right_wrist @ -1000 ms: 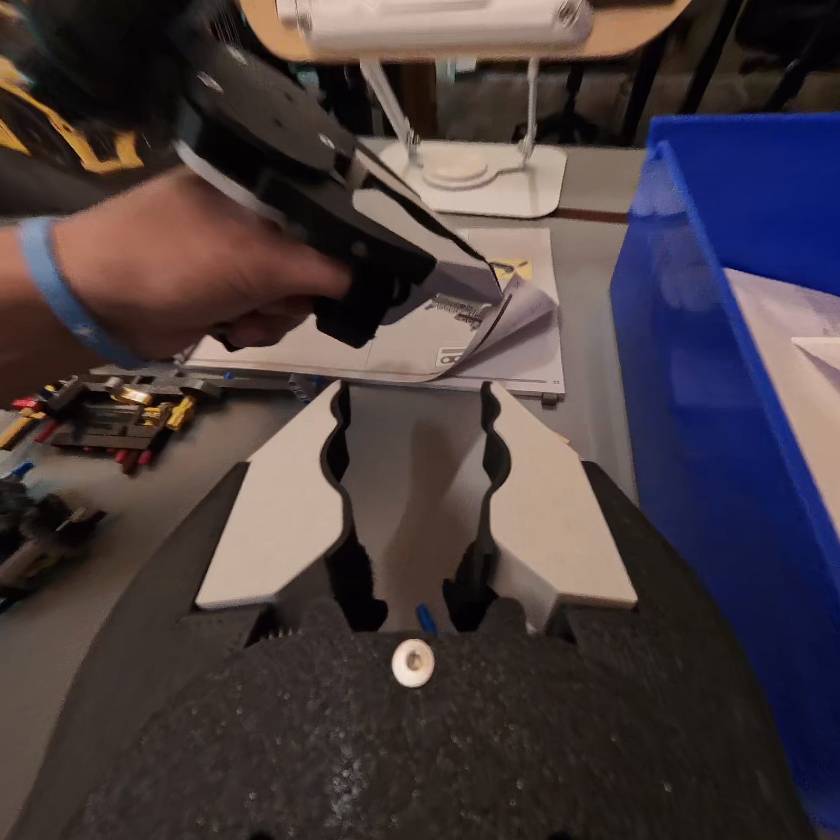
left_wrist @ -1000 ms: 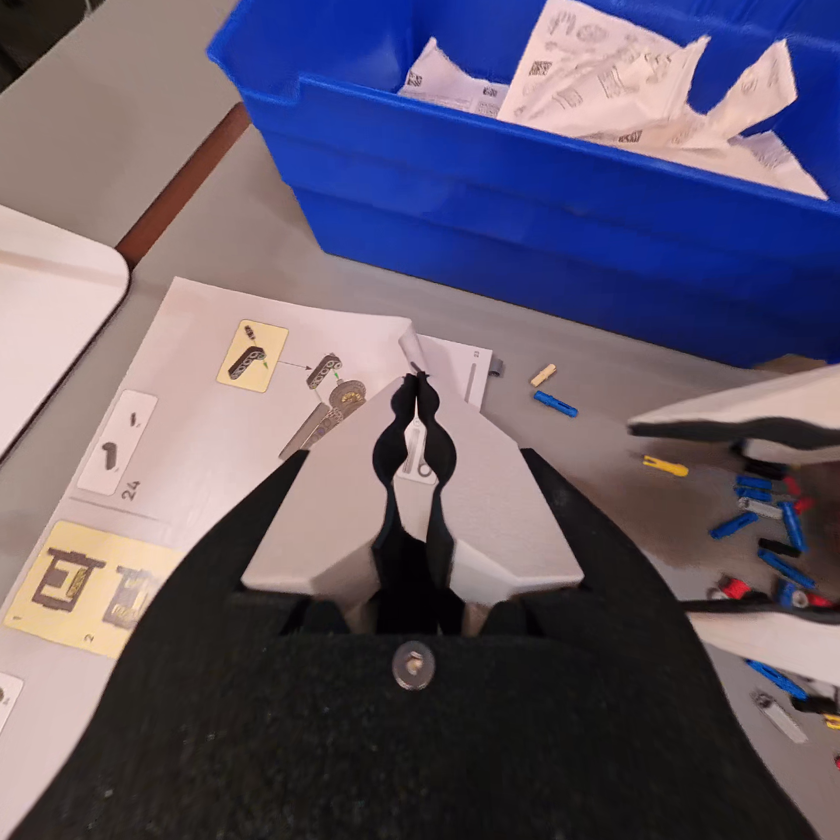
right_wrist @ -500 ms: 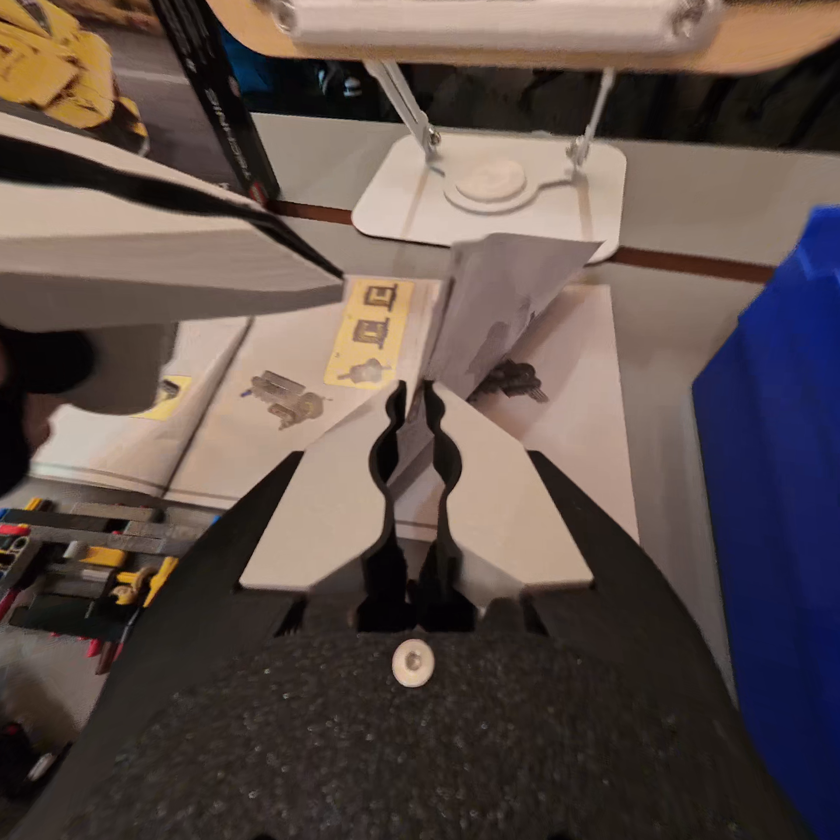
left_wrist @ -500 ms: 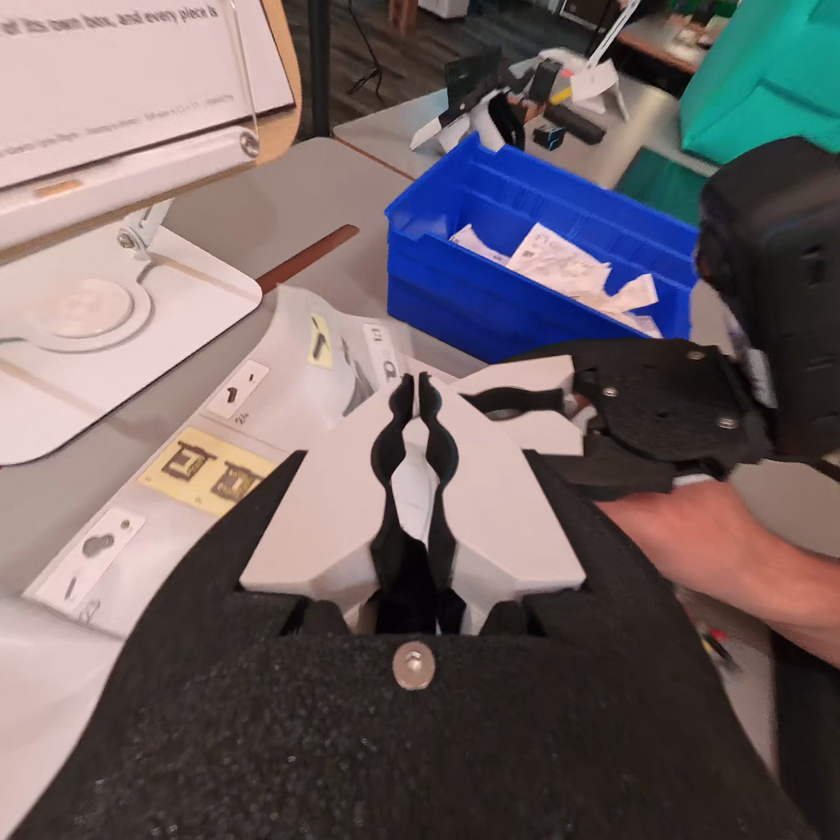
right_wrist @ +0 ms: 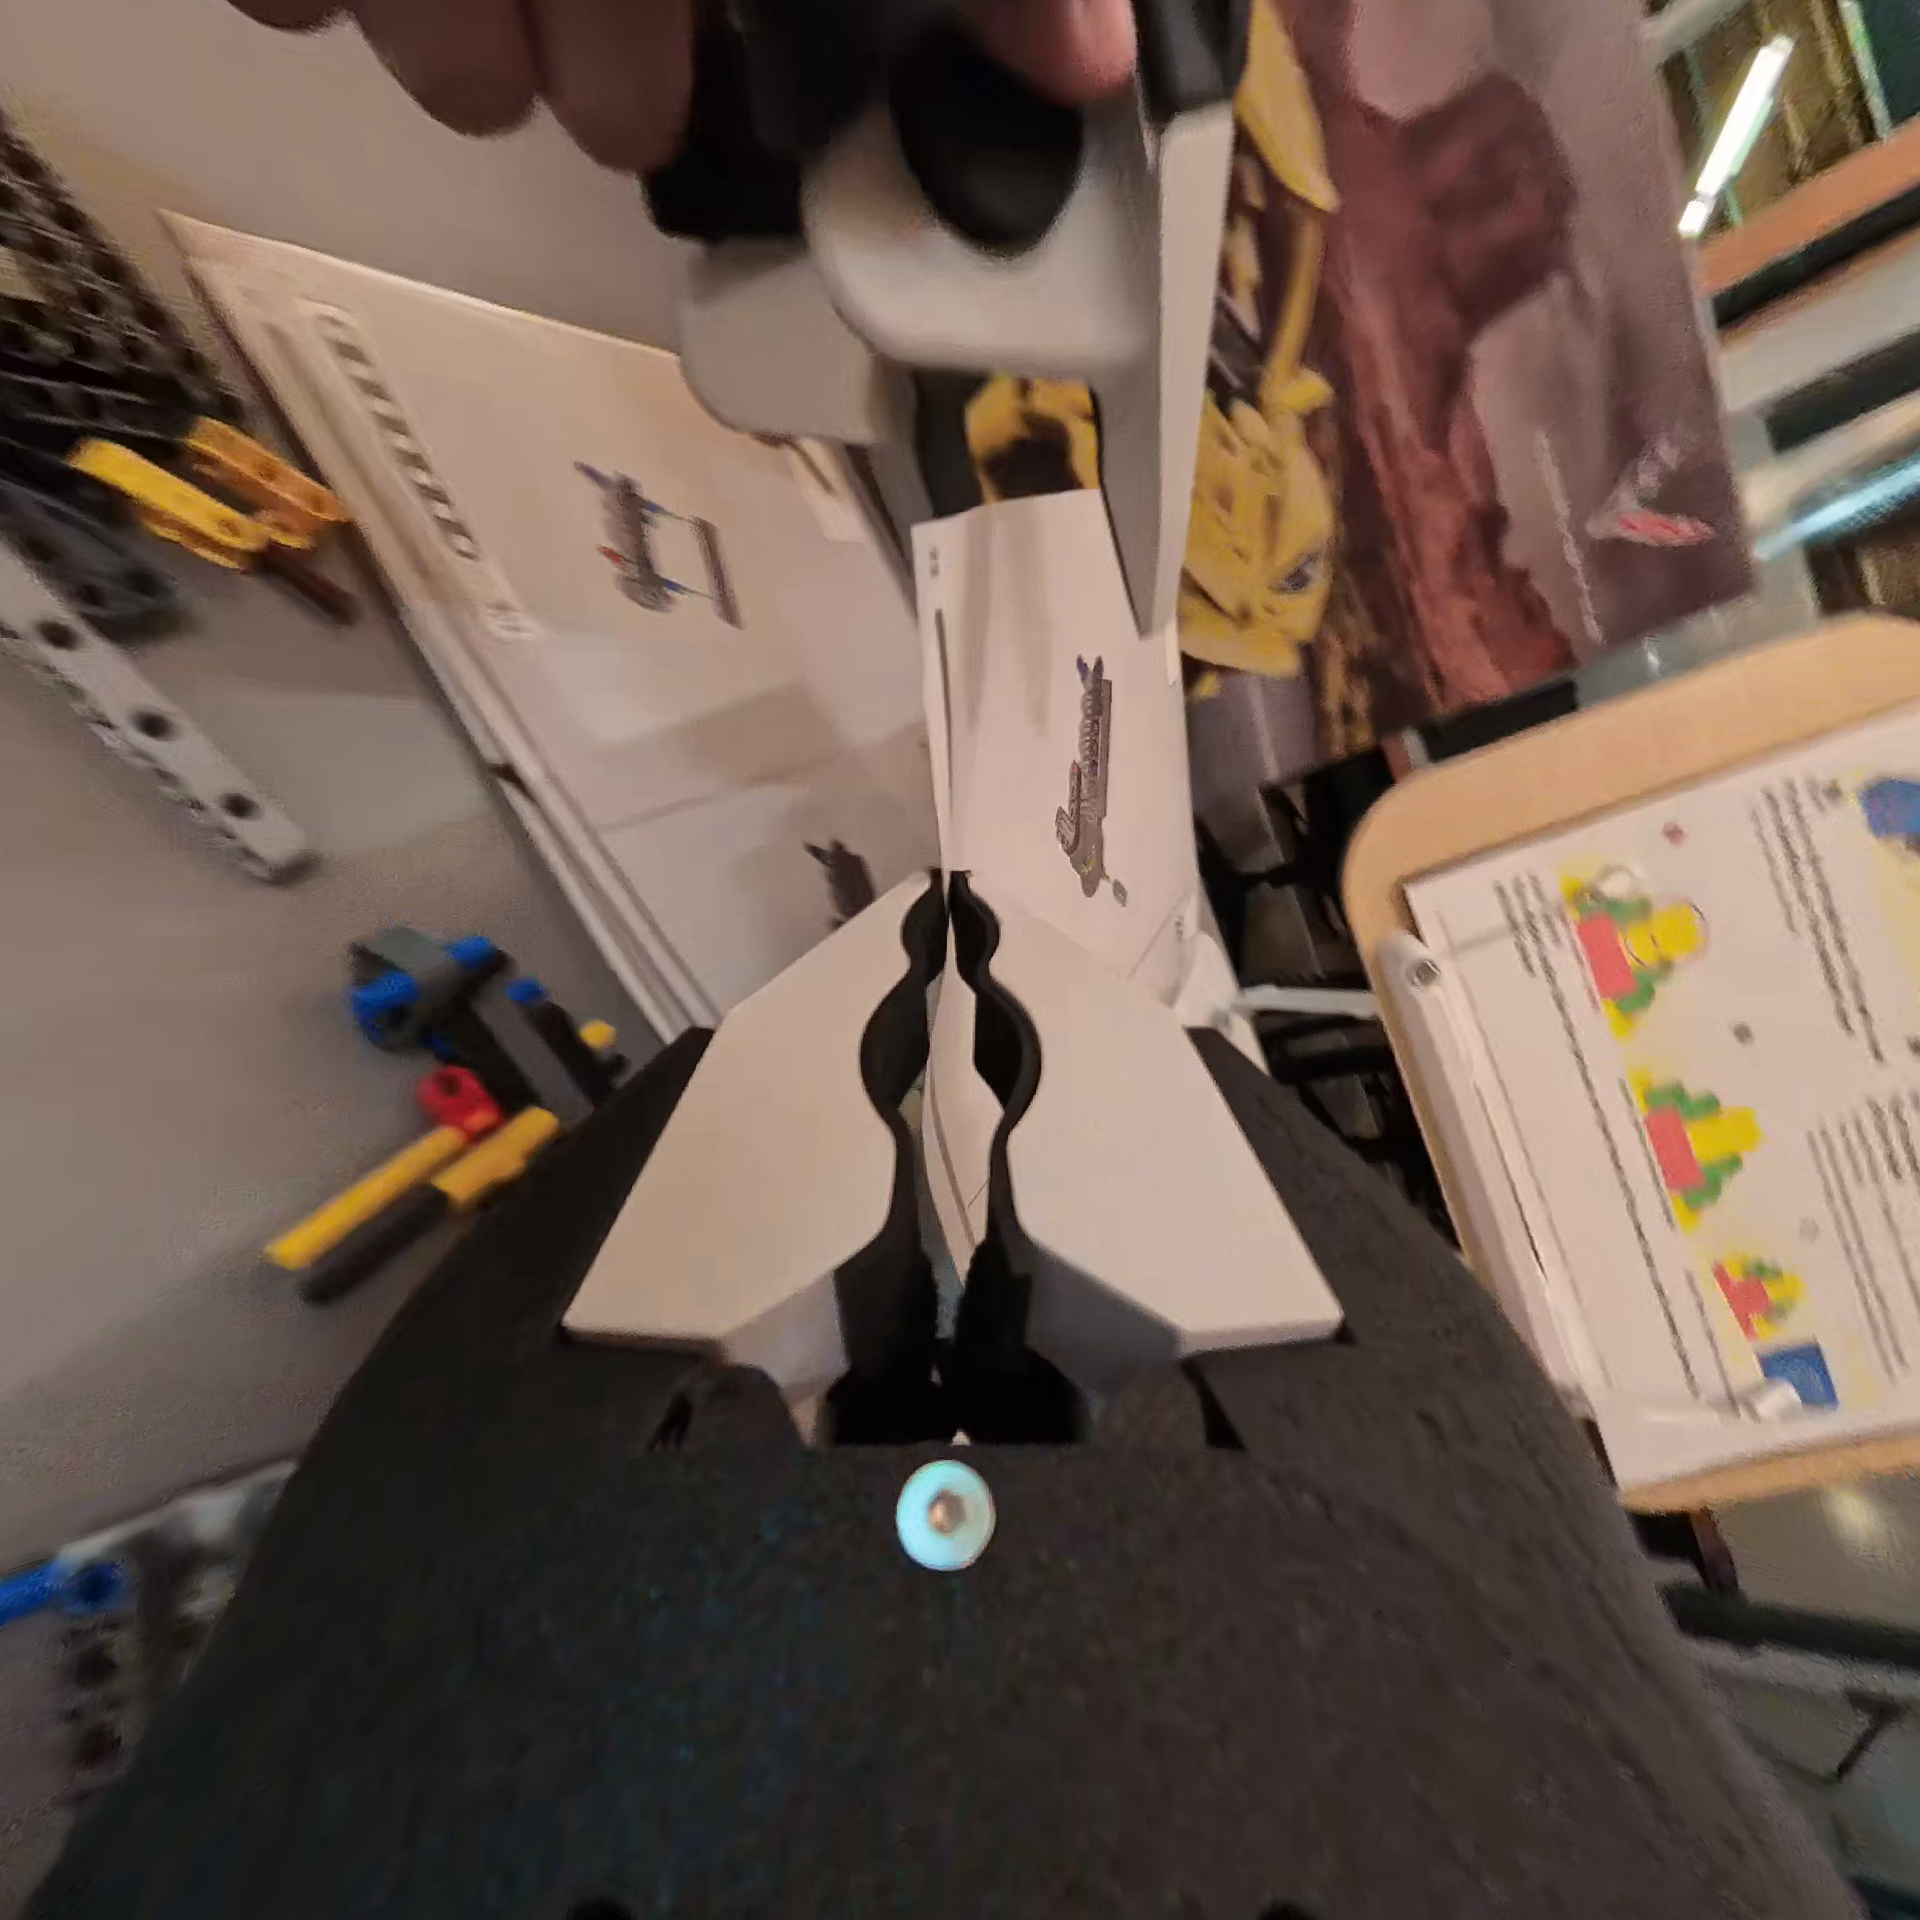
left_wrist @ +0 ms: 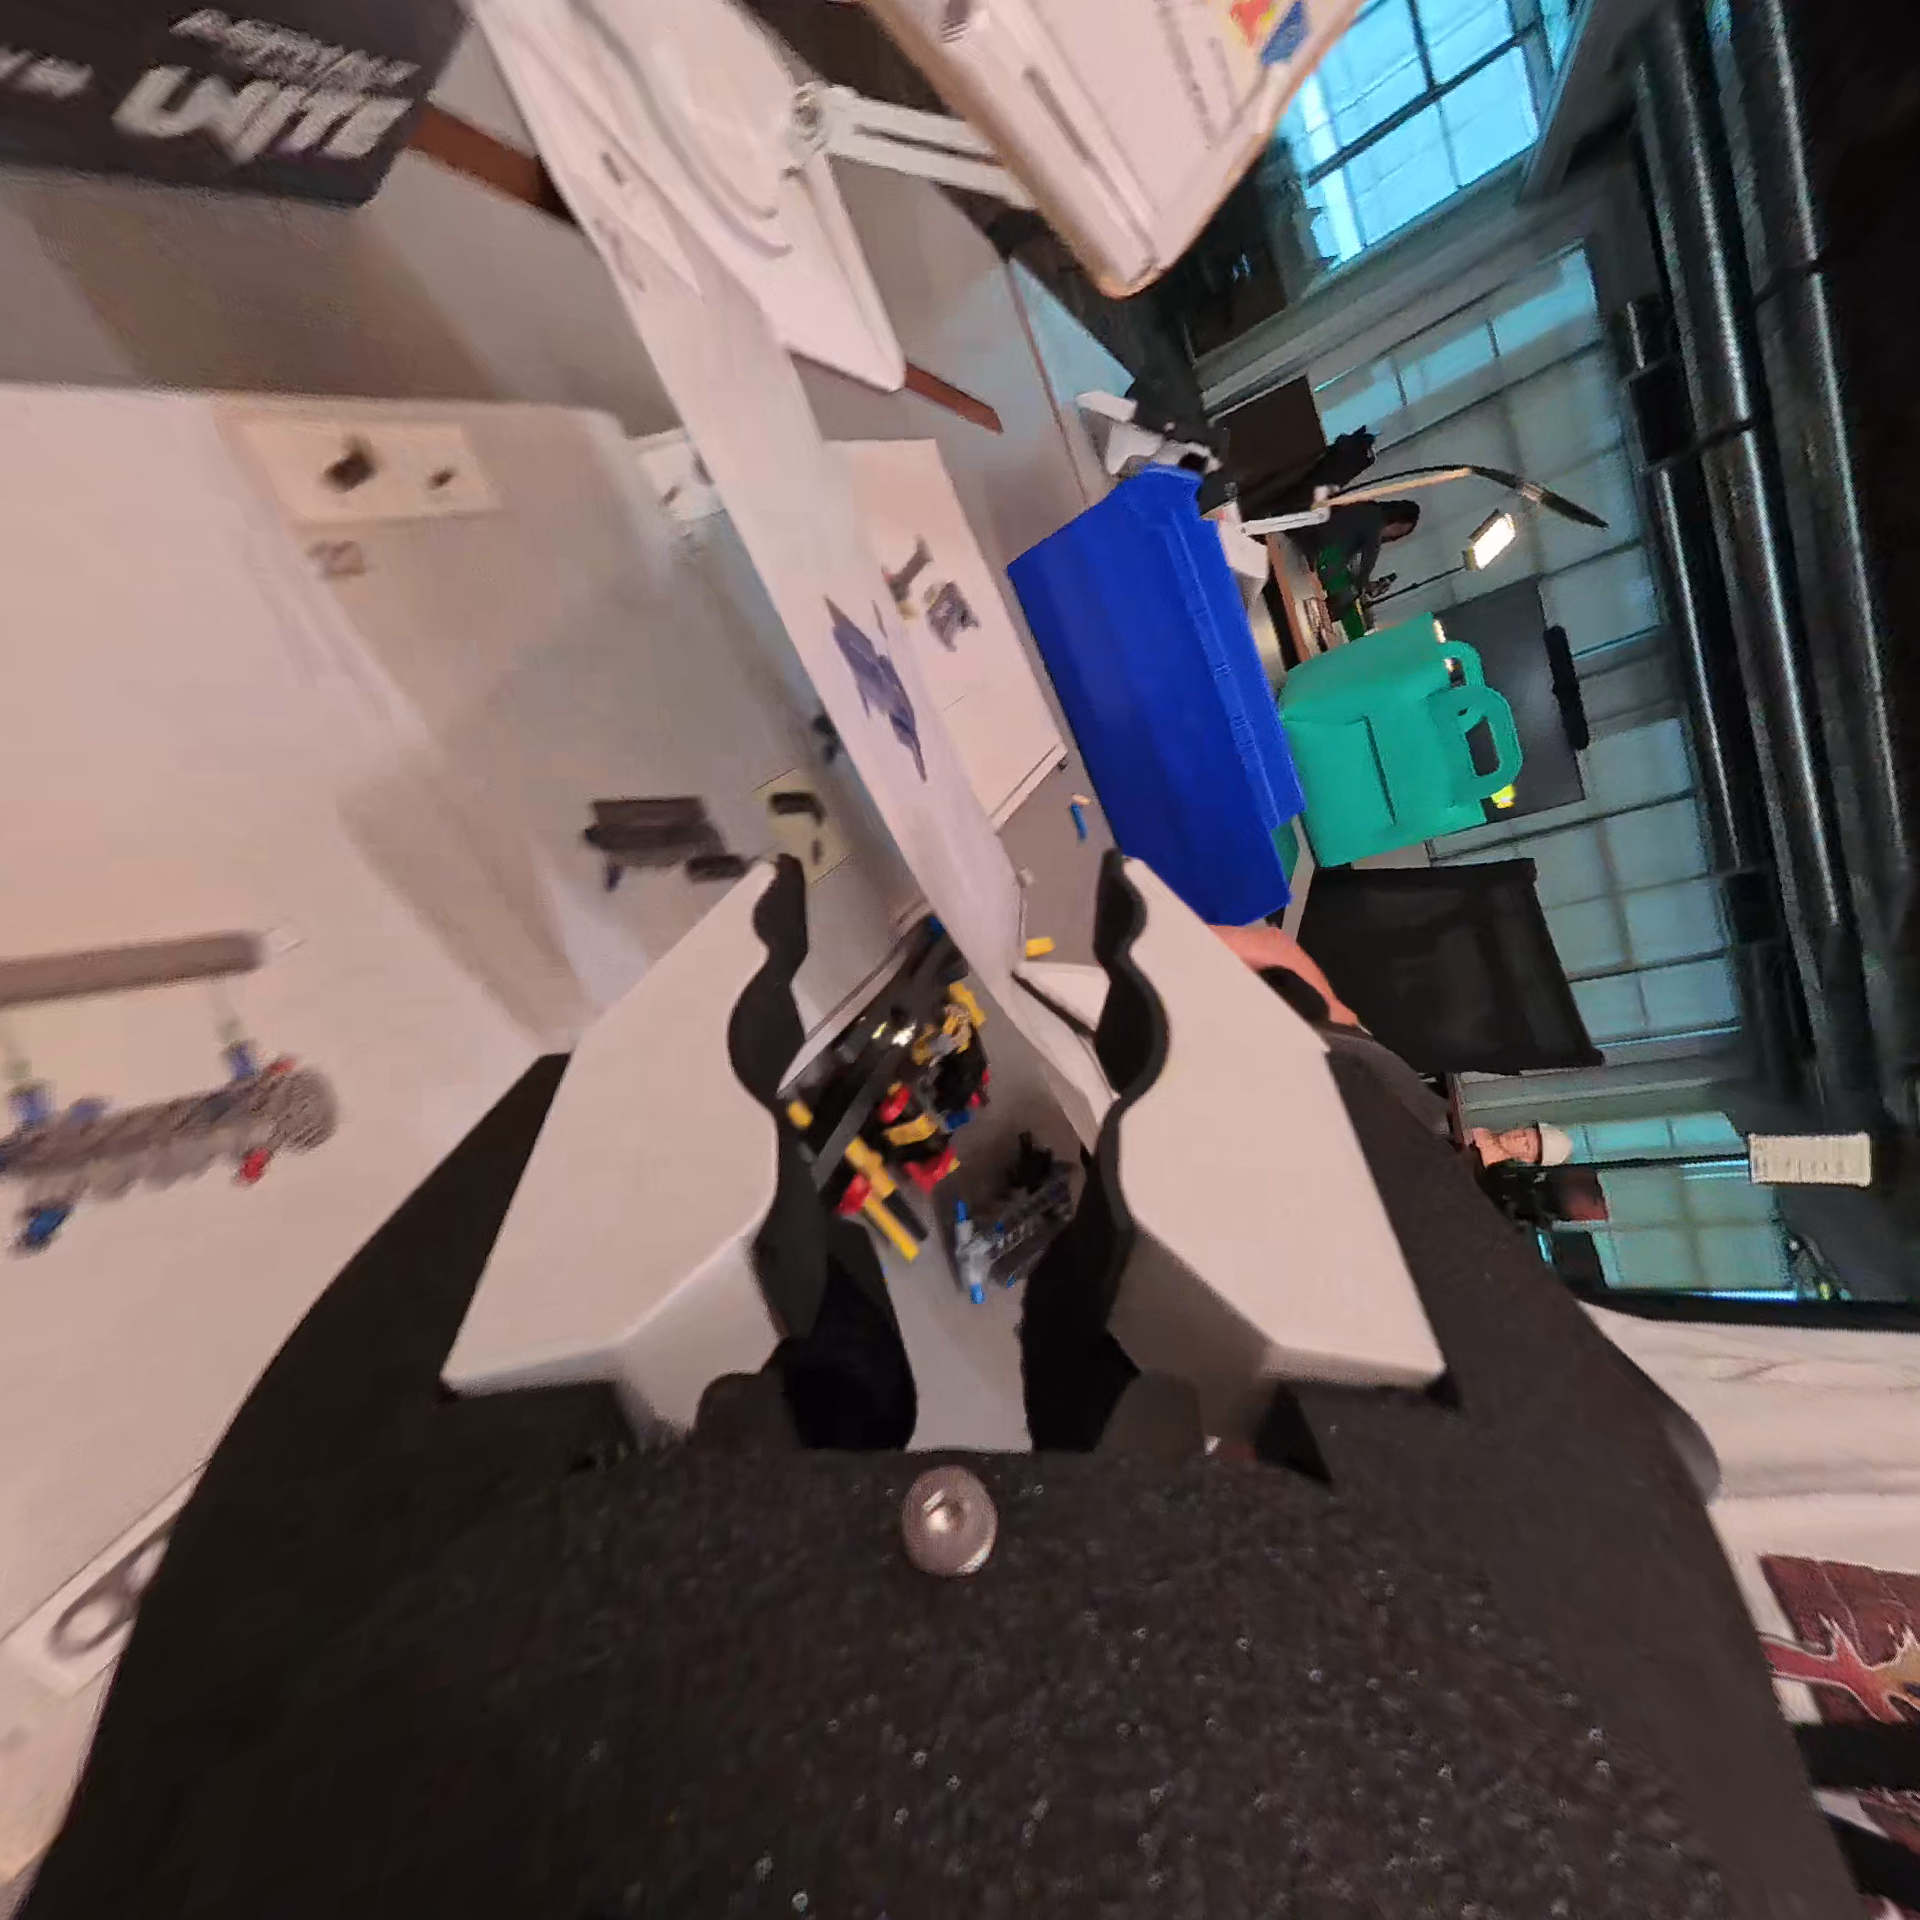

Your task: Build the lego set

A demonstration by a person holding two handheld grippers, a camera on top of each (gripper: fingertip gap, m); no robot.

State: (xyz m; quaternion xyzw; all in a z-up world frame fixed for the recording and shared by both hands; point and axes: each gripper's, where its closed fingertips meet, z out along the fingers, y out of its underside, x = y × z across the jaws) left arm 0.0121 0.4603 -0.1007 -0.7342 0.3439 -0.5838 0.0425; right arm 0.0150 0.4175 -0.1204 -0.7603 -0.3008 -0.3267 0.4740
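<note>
White booklet page (right_wrist: 1049, 748) pinched in right gripper (right_wrist: 949, 891) (left gripper (left_wrist: 945, 883) agape)

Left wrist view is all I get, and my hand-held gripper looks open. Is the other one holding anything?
Observer: Yes. The right hand-held gripper is shut on a booklet page, which is lifted off the rest of the booklet.
Operator: Where's mine in that picture?
Observer: Your left hand-held gripper is above that page. One finger points down at its top edge.
Operator: Any pieces near the booklet?
Observer: A grey beam with holes lies on the table, left of the booklet.
</note>
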